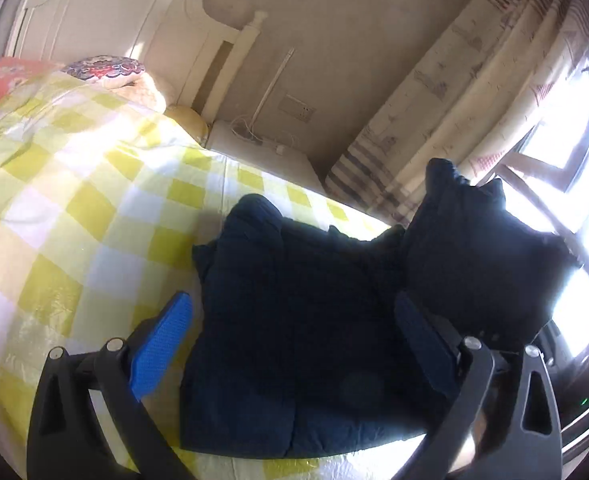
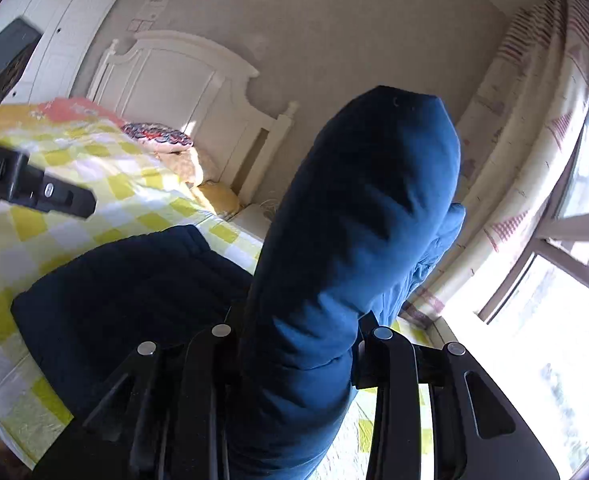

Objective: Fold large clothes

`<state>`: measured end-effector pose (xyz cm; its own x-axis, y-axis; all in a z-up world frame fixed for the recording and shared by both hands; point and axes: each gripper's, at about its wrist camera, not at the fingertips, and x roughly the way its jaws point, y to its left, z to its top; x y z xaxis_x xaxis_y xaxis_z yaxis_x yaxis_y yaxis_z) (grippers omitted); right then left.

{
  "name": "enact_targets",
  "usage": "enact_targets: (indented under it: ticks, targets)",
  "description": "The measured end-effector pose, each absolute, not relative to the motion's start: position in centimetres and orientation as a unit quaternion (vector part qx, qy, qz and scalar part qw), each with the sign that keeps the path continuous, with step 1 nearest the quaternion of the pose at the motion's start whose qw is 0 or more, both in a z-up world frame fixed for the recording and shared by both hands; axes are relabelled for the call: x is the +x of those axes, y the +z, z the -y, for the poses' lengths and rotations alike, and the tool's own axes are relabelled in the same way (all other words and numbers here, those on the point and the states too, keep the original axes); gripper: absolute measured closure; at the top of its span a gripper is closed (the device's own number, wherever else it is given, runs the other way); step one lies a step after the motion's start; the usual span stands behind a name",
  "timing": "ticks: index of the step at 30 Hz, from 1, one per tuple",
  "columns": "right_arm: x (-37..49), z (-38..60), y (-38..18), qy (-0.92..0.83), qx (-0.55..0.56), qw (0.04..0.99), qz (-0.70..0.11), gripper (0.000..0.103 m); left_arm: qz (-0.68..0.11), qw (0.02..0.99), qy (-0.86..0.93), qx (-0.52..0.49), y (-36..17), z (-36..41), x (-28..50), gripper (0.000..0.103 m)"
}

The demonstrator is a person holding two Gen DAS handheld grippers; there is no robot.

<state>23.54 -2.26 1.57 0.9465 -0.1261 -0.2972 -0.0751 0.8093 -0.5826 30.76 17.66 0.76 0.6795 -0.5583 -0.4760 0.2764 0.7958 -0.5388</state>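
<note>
A dark navy padded jacket (image 1: 294,320) lies on the yellow-checked bed cover (image 1: 74,200). My left gripper (image 1: 294,340) is open above the jacket's body, its blue pads (image 1: 160,344) spread to either side and holding nothing. One sleeve (image 1: 478,256) is lifted at the right. In the right wrist view my right gripper (image 2: 298,344) is shut on that sleeve (image 2: 358,220), which stands up thick between the fingers. The jacket's body (image 2: 126,280) lies to its left on the bed.
A white headboard (image 2: 174,80) and pillows (image 1: 106,70) are at the far end of the bed. A white bedside unit (image 1: 262,156) with cables, a patterned curtain (image 1: 474,80) and a bright window (image 2: 554,300) are on the right. The left gripper's body (image 2: 34,188) shows at the left.
</note>
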Motion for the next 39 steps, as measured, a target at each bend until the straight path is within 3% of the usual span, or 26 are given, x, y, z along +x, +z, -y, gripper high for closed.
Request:
enact_targets:
  ticks: [3,5,9,13,22,23,24,26,27,29,32,35,39]
  targets:
    - [23.5,-5.3,-7.0,0.051,-0.489,0.851,-0.188,0.067,-0.360,0.856,-0.262,-0.263,0.0,-20.5,33.1,0.003]
    - [22.3,-7.2,-11.3,0.041,-0.551,0.821,-0.143,0.065,-0.394,0.834,-0.276,-0.270,-1.4,-20.8,34.1,0.003]
    - [22.3,-5.1,-9.1,0.054,-0.467,0.868,-0.157,0.065,-0.434,0.791,-0.338,-0.269,-3.4,-18.9,35.7,0.003]
    - [21.7,-4.0,-8.5,0.053,-0.463,0.874,-0.139,0.066,-0.453,0.764,-0.369,-0.274,-4.0,-15.6,38.2,0.002]
    - [21.4,-4.1,-8.3,0.053,-0.453,0.881,-0.123,0.063,-0.503,0.764,-0.372,-0.159,-3.3,-8.2,43.9,0.004]
    - [20.6,-4.8,-8.3,0.057,-0.451,0.882,-0.121,0.060,-0.503,0.774,-0.362,-0.131,-3.4,-7.6,44.3,0.012]
    - [20.0,-4.8,-7.9,0.066,-0.448,0.884,-0.120,0.053,-0.500,0.775,-0.368,-0.119,-3.4,-7.1,44.4,0.033]
    - [18.5,-3.8,-6.9,0.081,-0.427,0.893,-0.114,0.043,-0.487,0.773,-0.385,-0.130,-3.4,-7.3,44.2,0.057]
    - [17.4,-2.7,-6.4,0.072,-0.408,0.904,-0.105,0.027,-0.481,0.776,-0.382,-0.143,-3.5,-7.8,44.0,0.067]
    - [15.5,1.1,-5.5,0.055,-0.337,0.935,-0.095,0.019,-0.472,0.778,-0.383,-0.161,-3.7,-8.7,43.5,0.073]
    - [15.2,7.1,-6.0,0.019,-0.228,0.961,-0.154,0.020,-0.465,0.783,-0.381,-0.159,-3.9,-9.2,43.1,0.073]
    - [16.5,10.4,-7.7,0.004,-0.198,0.957,-0.213,0.024,-0.464,0.784,-0.378,-0.164,-3.7,-9.4,42.8,0.074]
    - [17.4,10.5,-8.4,0.002,-0.194,0.955,-0.224,0.025,-0.457,0.797,-0.365,-0.152,-2.9,-9.4,41.1,0.077]
